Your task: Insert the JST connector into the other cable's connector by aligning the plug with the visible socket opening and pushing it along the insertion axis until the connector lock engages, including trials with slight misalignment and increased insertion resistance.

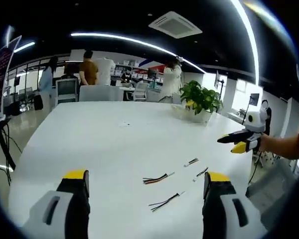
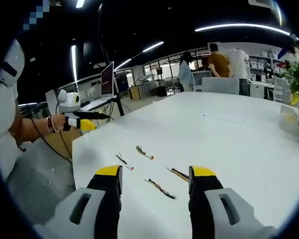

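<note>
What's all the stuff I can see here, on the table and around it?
Table: one, white, large, bearing everything below.
Cable pieces: four short wired leads, dark and multicoloured, loose on the near part of the table, apart from each other.
Potted plant: one, green in a white pot, far side of the table.
People: several, standing in the office behind.
Monitor: one, dark, beside the table.
Left gripper: black and grey, yellow tips, jaws open, empty, above the table.
Right gripper: same colours, jaws open, empty, above the cables.
</note>
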Action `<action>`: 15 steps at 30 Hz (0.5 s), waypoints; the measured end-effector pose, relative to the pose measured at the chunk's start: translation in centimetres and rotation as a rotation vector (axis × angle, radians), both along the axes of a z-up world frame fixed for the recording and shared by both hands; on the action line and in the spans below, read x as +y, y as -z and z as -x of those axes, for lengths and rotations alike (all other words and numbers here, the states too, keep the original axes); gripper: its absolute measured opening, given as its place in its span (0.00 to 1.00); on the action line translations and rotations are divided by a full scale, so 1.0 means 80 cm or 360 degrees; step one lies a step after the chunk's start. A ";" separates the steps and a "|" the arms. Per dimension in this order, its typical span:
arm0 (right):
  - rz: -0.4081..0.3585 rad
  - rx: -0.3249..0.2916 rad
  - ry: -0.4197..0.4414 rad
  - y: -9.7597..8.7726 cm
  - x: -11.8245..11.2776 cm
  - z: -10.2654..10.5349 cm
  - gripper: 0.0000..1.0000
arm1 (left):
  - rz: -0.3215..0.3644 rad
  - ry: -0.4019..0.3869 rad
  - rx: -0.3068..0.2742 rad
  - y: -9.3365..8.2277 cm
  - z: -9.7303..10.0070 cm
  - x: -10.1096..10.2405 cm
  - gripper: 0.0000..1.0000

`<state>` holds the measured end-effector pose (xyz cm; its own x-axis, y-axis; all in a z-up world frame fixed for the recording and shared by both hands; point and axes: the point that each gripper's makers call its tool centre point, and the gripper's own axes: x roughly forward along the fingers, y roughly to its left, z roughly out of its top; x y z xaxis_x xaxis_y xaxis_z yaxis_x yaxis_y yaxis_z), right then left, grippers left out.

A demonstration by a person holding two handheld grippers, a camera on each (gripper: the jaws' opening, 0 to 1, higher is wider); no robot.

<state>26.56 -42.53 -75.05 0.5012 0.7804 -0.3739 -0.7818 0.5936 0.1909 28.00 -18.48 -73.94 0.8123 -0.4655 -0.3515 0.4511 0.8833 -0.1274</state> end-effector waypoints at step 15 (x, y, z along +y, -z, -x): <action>0.0003 -0.0007 -0.0163 0.021 0.013 -0.034 0.40 | -0.0152 0.0399 -0.0072 0.027 -0.049 -0.048 0.85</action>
